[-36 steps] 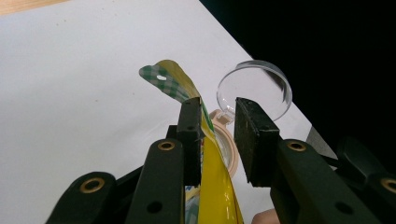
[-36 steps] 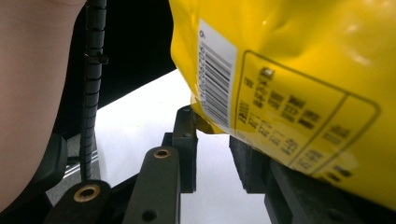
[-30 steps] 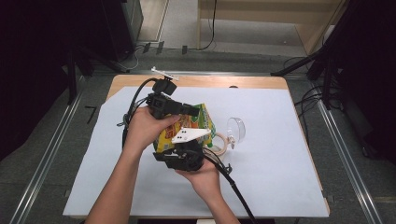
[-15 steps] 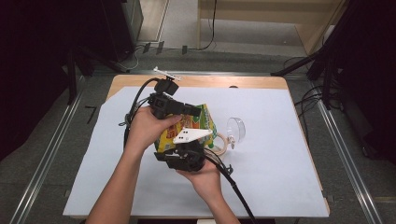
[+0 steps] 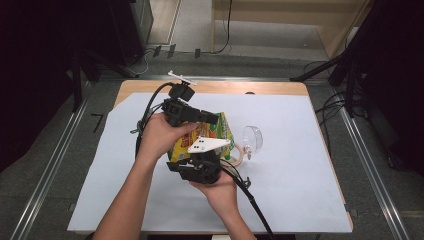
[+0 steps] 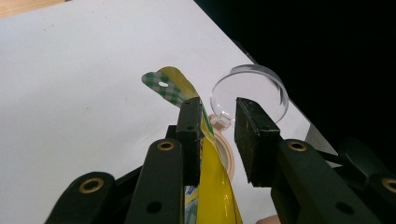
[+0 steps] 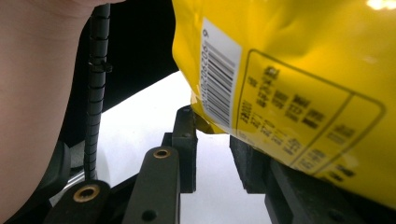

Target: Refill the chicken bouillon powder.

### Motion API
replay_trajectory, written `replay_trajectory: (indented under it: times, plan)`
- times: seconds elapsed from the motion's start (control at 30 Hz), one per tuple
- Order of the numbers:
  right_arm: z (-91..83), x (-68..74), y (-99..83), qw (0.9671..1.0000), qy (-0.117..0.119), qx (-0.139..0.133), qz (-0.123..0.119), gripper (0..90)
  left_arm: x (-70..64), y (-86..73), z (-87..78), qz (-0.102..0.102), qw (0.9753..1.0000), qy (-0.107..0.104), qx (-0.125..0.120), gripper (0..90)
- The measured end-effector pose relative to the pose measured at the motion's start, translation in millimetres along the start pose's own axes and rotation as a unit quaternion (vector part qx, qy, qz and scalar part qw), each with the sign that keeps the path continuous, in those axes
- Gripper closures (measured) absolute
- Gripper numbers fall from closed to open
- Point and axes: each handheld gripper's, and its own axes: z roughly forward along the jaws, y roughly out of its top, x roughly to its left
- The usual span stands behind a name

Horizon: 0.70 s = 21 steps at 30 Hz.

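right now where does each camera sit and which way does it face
High view: above the person's side of the table, looking forward and down; both forearms and hands show.
Left gripper view: on the left gripper, looking along its jaws at the snack bag and a clear cup.
Right gripper view: on the right gripper, under the bag's corner; a forearm shows at left.
All three views share the yellow bag.

White sheet (image 5: 300,190) over wooden table (image 5: 235,87), clear plastic dome (image 5: 254,138), tape roll (image 5: 239,155)
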Motion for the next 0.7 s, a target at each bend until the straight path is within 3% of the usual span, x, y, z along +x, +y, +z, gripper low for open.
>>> replay_trajectory:
  times: [0.7]
  plan:
    - [-3.9, -4.1, -0.4, 0.9999, -0.008, -0.002, 0.011, 73.3, -3.9, 3.8, 5.5, 0.007, 1.0000, -0.001, 0.002, 71.3]
